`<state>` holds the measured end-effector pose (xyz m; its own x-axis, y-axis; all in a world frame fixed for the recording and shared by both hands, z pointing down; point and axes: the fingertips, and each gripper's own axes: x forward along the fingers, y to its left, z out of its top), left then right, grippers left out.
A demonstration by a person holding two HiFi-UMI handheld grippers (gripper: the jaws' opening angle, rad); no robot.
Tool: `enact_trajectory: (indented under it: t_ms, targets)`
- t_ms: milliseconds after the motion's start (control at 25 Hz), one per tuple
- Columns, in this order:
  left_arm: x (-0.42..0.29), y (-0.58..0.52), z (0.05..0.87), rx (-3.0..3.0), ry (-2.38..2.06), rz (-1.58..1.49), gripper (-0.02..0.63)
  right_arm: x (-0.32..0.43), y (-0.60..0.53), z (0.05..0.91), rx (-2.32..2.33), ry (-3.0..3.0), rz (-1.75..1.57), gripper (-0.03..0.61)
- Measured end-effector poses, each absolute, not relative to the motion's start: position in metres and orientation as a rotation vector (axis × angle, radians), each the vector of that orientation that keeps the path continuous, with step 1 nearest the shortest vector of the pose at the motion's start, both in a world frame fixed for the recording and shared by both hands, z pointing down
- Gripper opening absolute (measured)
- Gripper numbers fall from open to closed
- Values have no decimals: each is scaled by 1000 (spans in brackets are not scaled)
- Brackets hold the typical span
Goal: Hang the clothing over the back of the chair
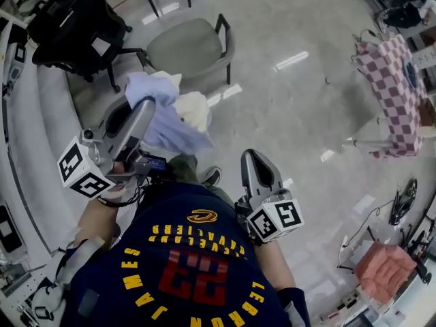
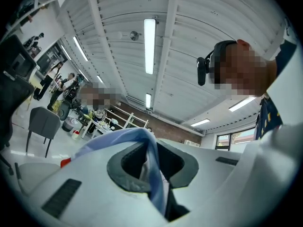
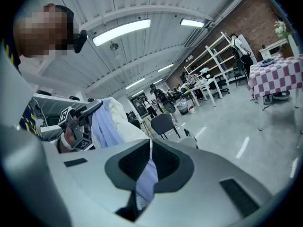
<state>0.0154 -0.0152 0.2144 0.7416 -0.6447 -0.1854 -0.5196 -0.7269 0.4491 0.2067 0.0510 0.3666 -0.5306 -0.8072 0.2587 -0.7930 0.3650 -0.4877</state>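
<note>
A light blue garment [image 1: 165,129] with a cream part hangs bunched from my left gripper [image 1: 146,105], raised at the left of the head view. In the left gripper view the jaws of this gripper [image 2: 149,149] are shut on a fold of the blue cloth [image 2: 155,176]. My right gripper [image 1: 250,158] is lower and to the right. Its jaws [image 3: 149,151] are shut on a narrow strip of the same cloth [image 3: 146,179]. The grey-green chair [image 1: 191,46] stands on the floor beyond the garment, its back toward me. The right gripper view also shows a grey chair [image 3: 165,124] farther off.
A black office chair [image 1: 76,24] stands at the upper left beside a long white bench [image 1: 30,148]. A table with a red-and-white checked cloth [image 1: 392,90] is at the right. A pink cushion [image 1: 385,267] and cables lie at the lower right. People stand far back by shelves [image 3: 203,65].
</note>
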Motion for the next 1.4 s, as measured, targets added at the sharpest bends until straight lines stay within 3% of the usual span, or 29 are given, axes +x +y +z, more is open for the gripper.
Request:
enact_trajectory:
  t_ms: [680,1400]
  targets:
    - [47,-147,241,2632,-562,-378,38,191,-90,355,-1768,2483,-863,21]
    - [3,-297,346,2480,-737,-323,38,201,-142,367,-1980,2422,-877,21]
